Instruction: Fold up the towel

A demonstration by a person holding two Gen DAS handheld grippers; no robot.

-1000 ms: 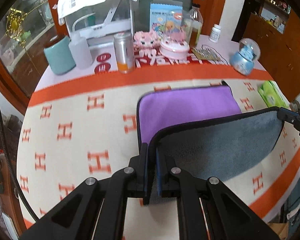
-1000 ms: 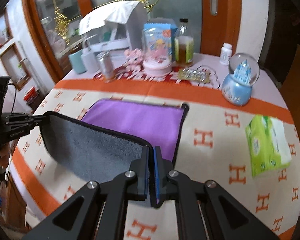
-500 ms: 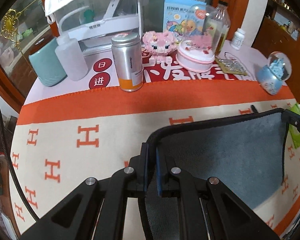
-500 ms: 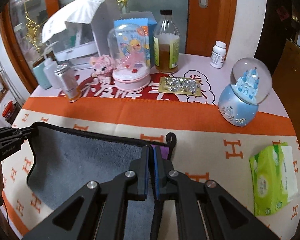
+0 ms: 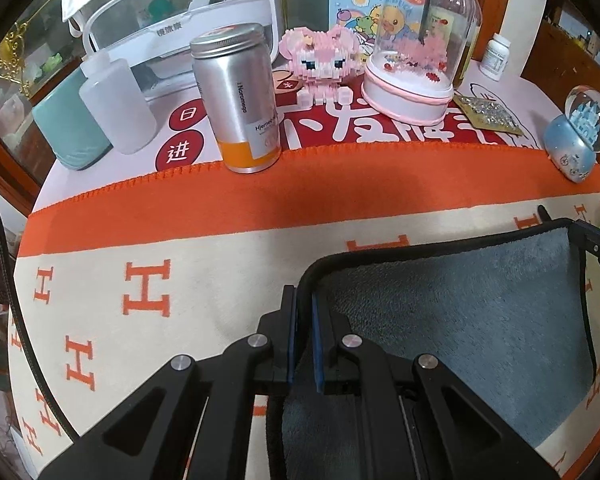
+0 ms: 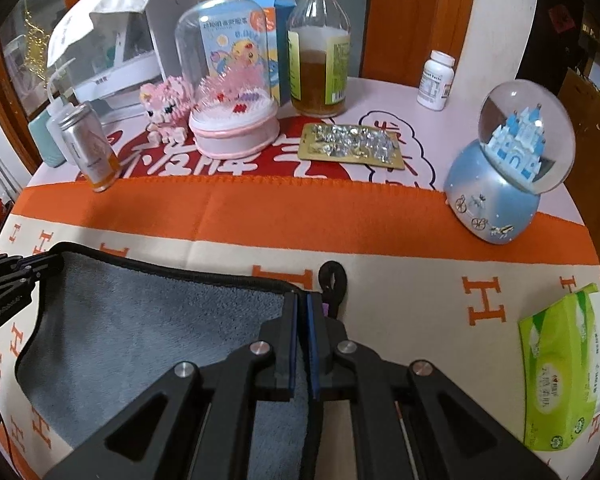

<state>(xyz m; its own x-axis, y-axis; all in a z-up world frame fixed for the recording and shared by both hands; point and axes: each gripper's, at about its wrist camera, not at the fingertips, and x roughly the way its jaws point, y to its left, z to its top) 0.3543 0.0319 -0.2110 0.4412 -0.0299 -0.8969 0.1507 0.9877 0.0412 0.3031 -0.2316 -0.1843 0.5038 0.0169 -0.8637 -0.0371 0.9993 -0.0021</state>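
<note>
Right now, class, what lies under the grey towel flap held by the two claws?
Under the towel, only a sliver of its purple side and the black hanging loop peek out by the right claw. Everything else beneath is covered.

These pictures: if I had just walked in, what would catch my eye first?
Probably the grey towel with black trim, held at two corners by the black left gripper and right gripper over an orange-and-cream cloth printed with H letters. Behind it stands a row of trinkets: a blue castle snow globe at the right, a pink domed ornament in the middle, and a silver can at the left.
</note>
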